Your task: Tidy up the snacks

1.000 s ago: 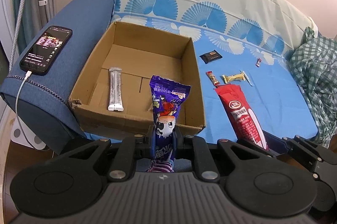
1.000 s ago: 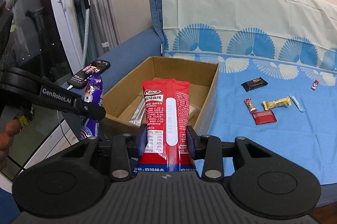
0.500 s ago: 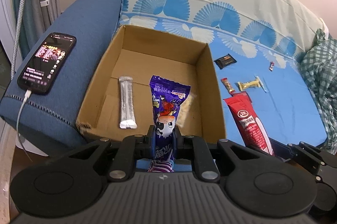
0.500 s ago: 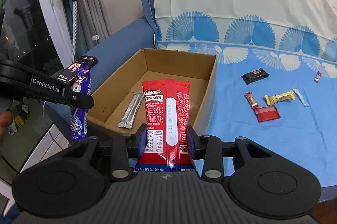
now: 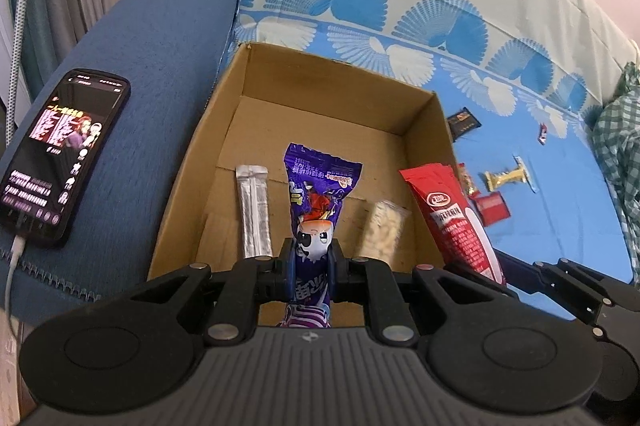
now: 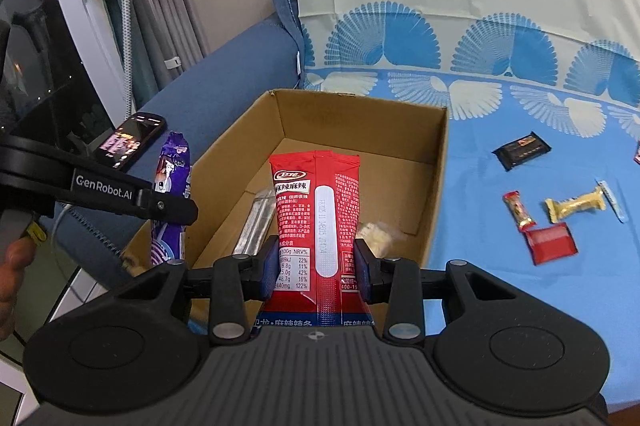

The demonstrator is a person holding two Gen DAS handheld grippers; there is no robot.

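My left gripper (image 5: 313, 266) is shut on a purple snack pack (image 5: 318, 193), held upright over the near edge of the open cardboard box (image 5: 340, 97). My right gripper (image 6: 316, 266) is shut on a red snack pack (image 6: 316, 209), held upright at the box's near right side; this pack also shows in the left wrist view (image 5: 452, 222). Inside the box lie a silver stick pack (image 5: 253, 209) and a clear bag of pale snacks (image 5: 385, 226). The box (image 6: 438, 177) also shows in the right wrist view, with the purple pack (image 6: 170, 193) at its left.
A lit phone (image 5: 60, 145) lies charging on the blue sofa arm. On the blue sheet right of the box lie a black bar (image 6: 522, 149), a small red-yellow candy (image 6: 518, 214), a gold wrapper (image 6: 574, 205) and a red packet (image 6: 550, 242). Checked cloth (image 5: 616, 153) lies far right.
Both grippers have moved closer to the box with their packs; the box looks larger and the clear bag inside it has come into view.
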